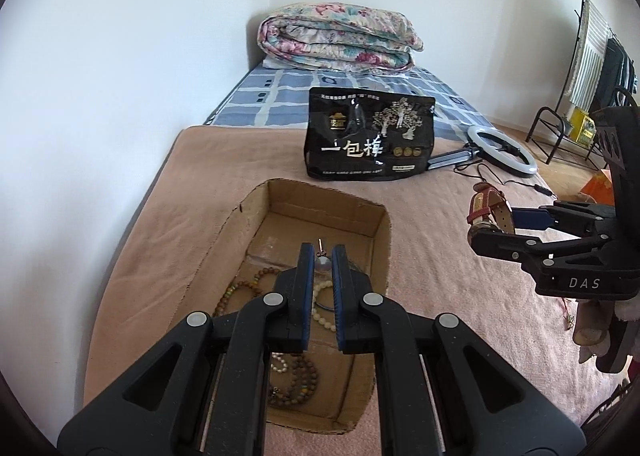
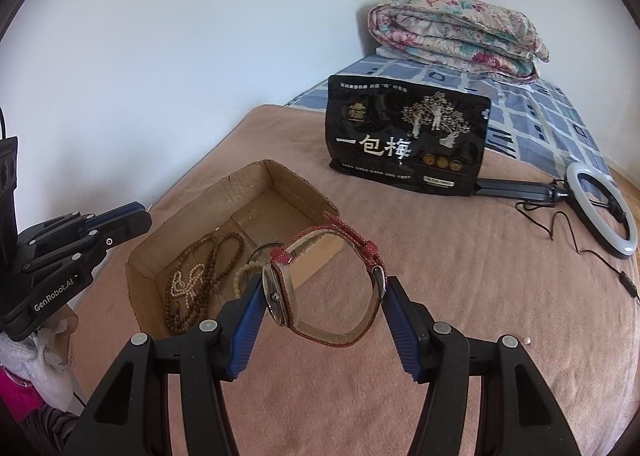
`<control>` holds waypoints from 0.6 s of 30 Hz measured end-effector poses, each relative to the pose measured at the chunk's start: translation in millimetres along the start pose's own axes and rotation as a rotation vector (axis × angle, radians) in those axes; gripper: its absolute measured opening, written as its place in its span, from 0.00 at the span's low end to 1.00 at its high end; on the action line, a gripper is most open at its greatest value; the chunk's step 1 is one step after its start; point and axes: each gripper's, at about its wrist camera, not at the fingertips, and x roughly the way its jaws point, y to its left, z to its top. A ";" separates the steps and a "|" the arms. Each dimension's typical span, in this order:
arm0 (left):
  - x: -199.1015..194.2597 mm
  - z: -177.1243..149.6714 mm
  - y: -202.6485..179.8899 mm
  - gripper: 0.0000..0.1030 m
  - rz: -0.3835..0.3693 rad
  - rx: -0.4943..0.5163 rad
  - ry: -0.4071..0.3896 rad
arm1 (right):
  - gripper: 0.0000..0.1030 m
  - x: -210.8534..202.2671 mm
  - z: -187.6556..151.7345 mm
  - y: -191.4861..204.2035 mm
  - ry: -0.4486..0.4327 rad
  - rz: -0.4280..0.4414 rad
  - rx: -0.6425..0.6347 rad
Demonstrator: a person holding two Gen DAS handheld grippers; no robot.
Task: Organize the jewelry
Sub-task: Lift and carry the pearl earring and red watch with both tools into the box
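My right gripper (image 2: 324, 306) holds a red watch (image 2: 320, 288) up in the air, just over the pink blanket (image 2: 460, 296) and beside the cardboard box (image 2: 224, 192). One pad presses on the metal watch face and the other pad presses on the buckle side of the strap, so the jaws stand about half way apart with the strap loop stretched between them. I think the watch is light, but it is not the same all over. The face is hard and smooth, so it could slip or get scratched. The strap is soft and bends, so the loop could squash or twist if I squeeze more. I think the grip is best kept where it is, on the hard face and the buckle, and gentle. My left gripper (image 1: 322, 256) hangs over the box with its jaws almost closed, and I see nothing pinched between them. Inside the box lie brown bead strings (image 2: 208, 256) and white bead strings (image 2: 186, 282). Those look floppy and easy to tangle, so I think the watch should go down on a bare spot of the box floor.
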 end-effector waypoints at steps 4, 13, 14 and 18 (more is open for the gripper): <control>3.6 -1.3 7.7 0.07 0.008 -0.014 0.003 | 0.59 13.8 8.0 7.9 0.006 0.010 -0.005; 9.1 -6.4 23.7 0.07 0.018 -0.051 0.013 | 0.59 40.2 21.7 25.7 0.020 0.030 -0.020; 9.6 -7.0 25.6 0.07 0.021 -0.053 0.014 | 0.59 42.4 22.5 27.3 0.021 0.032 -0.021; 12.5 -9.3 33.5 0.07 0.026 -0.072 0.023 | 0.59 53.3 26.4 33.7 0.028 0.044 -0.023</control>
